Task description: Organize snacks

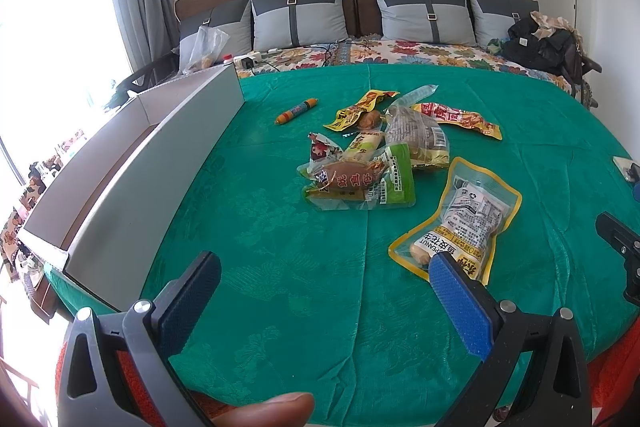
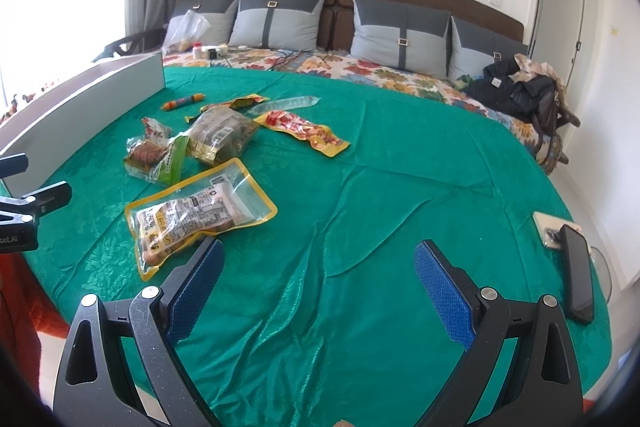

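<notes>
A pile of snack packets lies on the green cloth: a yellow-edged peanut bag, a green packet, a brown-filled clear bag, a red-yellow packet and a small orange sausage. A long white box stands along the left. My left gripper is open above the cloth, its right fingertip over the peanut bag's near corner. My right gripper is open, right of the peanut bag.
A black phone and a small white item lie at the cloth's right edge. Grey pillows, a floral sheet, a plastic bag and dark clothes lie at the head of the bed.
</notes>
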A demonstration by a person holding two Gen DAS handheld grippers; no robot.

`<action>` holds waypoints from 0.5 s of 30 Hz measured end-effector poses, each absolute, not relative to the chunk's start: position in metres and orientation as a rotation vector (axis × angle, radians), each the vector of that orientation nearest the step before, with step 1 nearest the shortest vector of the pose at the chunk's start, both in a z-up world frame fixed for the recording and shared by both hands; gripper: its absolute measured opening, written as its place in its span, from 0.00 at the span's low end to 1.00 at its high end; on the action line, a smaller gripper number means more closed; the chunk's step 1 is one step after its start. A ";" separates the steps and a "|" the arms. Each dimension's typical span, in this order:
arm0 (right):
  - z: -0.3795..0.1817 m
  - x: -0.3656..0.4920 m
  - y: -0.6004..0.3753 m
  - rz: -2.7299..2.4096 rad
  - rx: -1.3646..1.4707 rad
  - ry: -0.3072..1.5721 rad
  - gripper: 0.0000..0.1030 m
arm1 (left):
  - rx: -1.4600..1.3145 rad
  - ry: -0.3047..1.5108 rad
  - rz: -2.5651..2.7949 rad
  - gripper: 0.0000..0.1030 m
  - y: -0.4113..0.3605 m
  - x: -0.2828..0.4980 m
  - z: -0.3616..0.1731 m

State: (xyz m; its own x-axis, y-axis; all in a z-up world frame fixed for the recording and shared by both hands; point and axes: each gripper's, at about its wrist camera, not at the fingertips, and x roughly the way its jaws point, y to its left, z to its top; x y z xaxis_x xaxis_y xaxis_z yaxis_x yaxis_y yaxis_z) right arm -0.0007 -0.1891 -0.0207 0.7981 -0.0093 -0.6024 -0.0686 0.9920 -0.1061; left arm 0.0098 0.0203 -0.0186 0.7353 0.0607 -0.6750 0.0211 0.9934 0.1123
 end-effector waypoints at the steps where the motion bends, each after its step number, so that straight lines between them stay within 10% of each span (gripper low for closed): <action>1: -0.021 -0.001 -0.190 0.033 -0.122 0.647 0.95 | 0.114 0.747 0.022 1.00 0.021 0.010 -0.019; 15: -0.055 0.016 -0.203 0.180 0.108 0.863 0.95 | 0.039 0.891 0.056 1.00 0.048 0.029 -0.061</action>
State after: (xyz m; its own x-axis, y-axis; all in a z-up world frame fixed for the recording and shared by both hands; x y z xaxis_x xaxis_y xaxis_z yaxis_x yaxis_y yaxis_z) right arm 0.0164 -0.2031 -0.0554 0.6362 0.2011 -0.7448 -0.1142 0.9793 0.1669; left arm 0.0294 0.0477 -0.0609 0.6274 0.0652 -0.7760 -0.0330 0.9978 0.0572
